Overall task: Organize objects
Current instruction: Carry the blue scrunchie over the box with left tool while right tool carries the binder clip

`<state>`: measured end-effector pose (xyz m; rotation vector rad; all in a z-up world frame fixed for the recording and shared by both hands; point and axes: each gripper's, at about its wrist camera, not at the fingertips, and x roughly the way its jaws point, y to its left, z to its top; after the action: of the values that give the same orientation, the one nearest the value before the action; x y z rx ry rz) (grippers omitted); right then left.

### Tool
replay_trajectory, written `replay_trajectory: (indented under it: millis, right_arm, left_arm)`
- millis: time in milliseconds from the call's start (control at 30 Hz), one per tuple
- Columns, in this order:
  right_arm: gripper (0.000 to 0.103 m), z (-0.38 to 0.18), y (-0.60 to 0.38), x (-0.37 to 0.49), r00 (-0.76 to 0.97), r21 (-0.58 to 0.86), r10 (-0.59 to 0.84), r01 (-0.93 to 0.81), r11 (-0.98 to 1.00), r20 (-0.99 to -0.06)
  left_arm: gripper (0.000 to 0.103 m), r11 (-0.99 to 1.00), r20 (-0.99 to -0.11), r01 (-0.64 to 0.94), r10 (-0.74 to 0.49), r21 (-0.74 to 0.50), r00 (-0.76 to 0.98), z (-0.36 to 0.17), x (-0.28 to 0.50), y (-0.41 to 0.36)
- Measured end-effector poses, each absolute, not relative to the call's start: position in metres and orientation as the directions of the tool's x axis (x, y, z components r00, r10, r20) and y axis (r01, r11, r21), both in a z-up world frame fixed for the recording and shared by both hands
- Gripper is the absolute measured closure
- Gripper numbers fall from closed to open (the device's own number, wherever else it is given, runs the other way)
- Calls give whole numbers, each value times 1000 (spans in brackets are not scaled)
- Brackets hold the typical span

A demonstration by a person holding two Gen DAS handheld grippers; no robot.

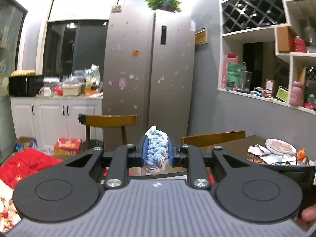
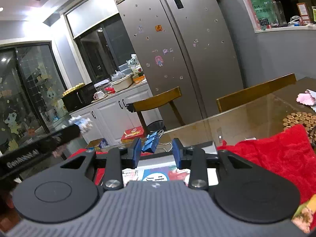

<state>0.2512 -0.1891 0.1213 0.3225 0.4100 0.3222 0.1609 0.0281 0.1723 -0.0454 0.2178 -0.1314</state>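
L gripper (image 1: 157,152) is clamping a blue-white crocheted piece (image 1: 157,148) btwn its pads, holding it up in the air w/ the fridge (image 1: 150,69) behind. R gripper (image 2: 157,152) is sitting w/ fingers apart; a blue binder clip (image 2: 151,143) is lying btwn the tips, nearer the left one, on the glass table (image 2: 246,116). Red cloth (image 2: 276,158) is lying just to the right.

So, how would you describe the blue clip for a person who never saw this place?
Start at the glass-topped table in front of the silver fridge. At its near edge, between the right gripper's open blue fingers, sits the binder clip: blue, with silver wire handles, unlike the red cloth beside it.
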Motion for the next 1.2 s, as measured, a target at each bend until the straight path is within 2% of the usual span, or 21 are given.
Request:
replay_trajectory:
  millis: [133,233,533,800,1200]
  right_arm:
    - [65,115,-183,270,864,376,361,-222,899,-352]
    - [65,103,-180,285,853,381,351,-199,903,-386]
    - [65,47,-184,320,793,392,324,-118,912,-516]
    - [65,19,-173,335,749,359,305,-96,928,-587]
    - [65,5,-173,343,736,355,285,-66,933,-614]
  left_arm:
    - [79,987,-279,116,-144,-112,950,166,194,27]
    - [79,971,-330,147,-203,-189,922,152,219,33]
    - [79,952,-513,169,-283,-257,811,85,283,42]
    - [79,945,-593,157,-305,-288,746,38,312,39]
    - [79,944,-613,135,-300,-301,731,17,317,33]
